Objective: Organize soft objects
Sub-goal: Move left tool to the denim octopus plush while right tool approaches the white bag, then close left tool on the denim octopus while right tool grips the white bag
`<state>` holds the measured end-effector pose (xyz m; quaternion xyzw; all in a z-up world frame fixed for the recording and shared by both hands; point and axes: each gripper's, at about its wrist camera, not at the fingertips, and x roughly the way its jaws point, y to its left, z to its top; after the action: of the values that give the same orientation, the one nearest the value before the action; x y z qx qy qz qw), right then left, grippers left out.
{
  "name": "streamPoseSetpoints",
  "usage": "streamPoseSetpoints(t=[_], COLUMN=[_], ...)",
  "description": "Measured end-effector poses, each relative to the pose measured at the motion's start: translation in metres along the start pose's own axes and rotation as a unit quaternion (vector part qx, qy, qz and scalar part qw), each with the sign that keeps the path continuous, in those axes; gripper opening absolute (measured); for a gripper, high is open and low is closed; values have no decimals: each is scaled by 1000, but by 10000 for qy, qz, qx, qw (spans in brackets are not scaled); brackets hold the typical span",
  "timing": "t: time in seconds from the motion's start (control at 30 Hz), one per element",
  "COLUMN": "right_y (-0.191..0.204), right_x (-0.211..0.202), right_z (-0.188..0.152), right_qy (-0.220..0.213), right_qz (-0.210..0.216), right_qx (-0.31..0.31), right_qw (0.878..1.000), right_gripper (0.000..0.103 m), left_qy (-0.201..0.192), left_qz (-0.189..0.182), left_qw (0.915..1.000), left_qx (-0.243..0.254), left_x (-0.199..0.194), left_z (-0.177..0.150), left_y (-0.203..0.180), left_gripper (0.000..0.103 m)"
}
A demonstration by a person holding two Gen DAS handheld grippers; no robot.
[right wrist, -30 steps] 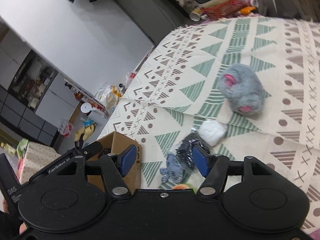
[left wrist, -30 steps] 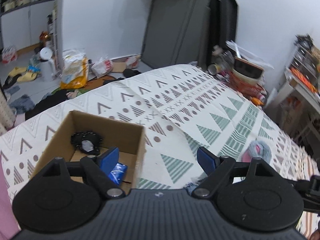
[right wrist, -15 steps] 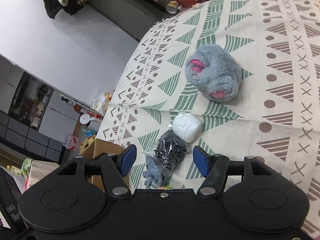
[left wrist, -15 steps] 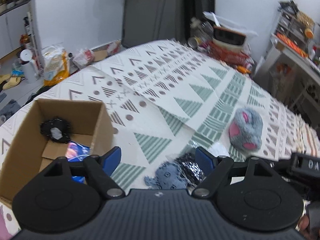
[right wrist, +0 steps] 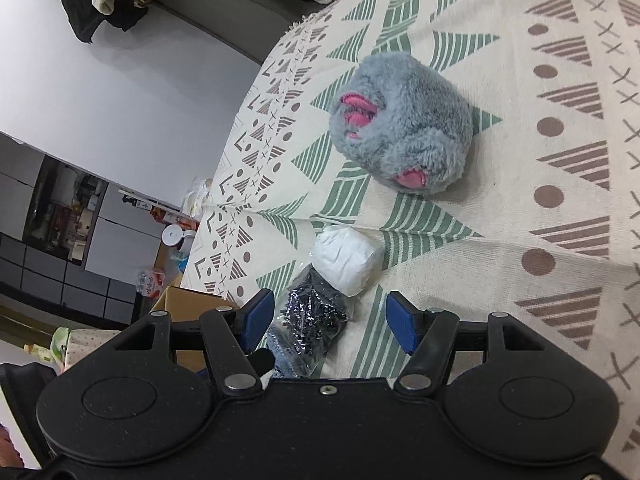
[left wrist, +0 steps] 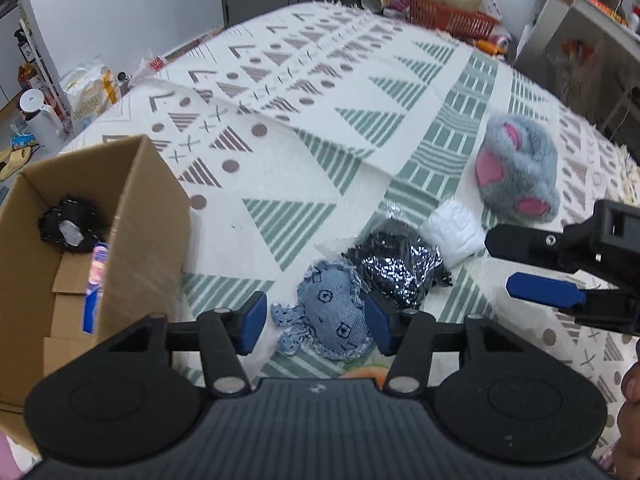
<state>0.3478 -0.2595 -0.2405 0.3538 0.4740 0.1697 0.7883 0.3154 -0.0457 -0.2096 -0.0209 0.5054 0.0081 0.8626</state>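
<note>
You swung your left gripper (left wrist: 312, 322) from the cardboard box (left wrist: 148, 216) at 9 o'clock to the blue denim toy (left wrist: 334, 316) on the bed, fingers wide around it, ready for grasping.

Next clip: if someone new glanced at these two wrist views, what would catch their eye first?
Probably the fluffy grey plush toy with pink patches, lying alone on the patterned blanket beyond the other items. Next, the open left gripper framing a small blue denim toy, with a shiny black bag and a white bundle just past it. At the left edge stands an open cardboard box with a few things inside.
</note>
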Motion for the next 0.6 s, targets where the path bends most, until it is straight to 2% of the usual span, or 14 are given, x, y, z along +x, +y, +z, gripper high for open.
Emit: streamPoseSetpoints(t=[0.17, 0.5, 0.6], right_y=[-9, -17, -18], right_x=[11, 34, 37], right_z=[5, 18, 19], right_qy=[66, 60, 23], right_qz=[49, 242, 281], right_qx=[28, 15, 6], right_qw=[10000, 9997, 9996], right_gripper=[62, 61, 57], left_qy=[204, 346, 353], left_qz=[60, 45, -27], left_qw=[9998, 9994, 9993], left_qx=[26, -49, -123], left_x=[18, 40, 44], left_z=[1, 5, 5], left_y=[-3, -6, -4], left_gripper=[53, 54, 53])
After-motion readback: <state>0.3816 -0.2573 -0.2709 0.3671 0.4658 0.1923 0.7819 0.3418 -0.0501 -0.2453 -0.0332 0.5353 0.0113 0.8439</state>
